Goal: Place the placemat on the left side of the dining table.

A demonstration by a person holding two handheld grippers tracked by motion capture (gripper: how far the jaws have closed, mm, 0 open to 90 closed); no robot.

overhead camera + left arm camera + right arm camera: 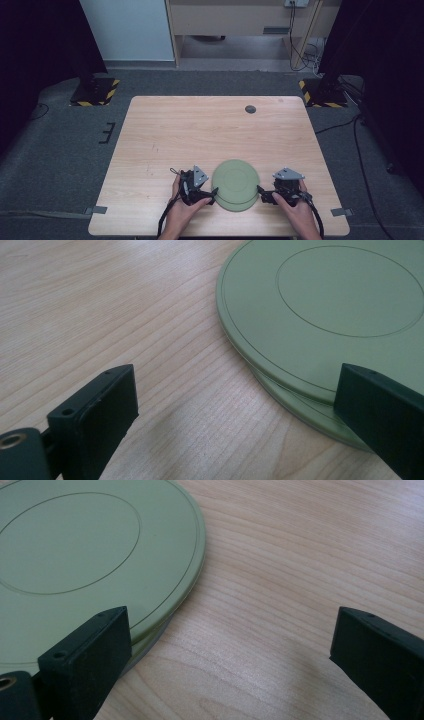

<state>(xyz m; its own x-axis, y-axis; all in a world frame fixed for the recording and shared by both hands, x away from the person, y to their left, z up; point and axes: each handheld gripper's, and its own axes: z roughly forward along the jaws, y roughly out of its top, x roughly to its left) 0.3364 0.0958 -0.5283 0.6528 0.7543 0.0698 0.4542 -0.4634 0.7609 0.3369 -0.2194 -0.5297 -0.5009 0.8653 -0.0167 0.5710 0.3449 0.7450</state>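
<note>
1. While the whole wooden surface (215, 130) is being shown in the high view, two stacked green plates (235, 184) are being seen near its front edge, between the left gripper (209, 195) and the right gripper (263, 193).
2. Only in the gripper views is the offset lower plate (320, 412) being revealed.
3. Both grippers are being held spread, one jaw over the stack's rim; contact cannot be told.
4. Far rims are being cut off.
5. Engraved rings are being shown on the matte top plate (75, 555).
</note>
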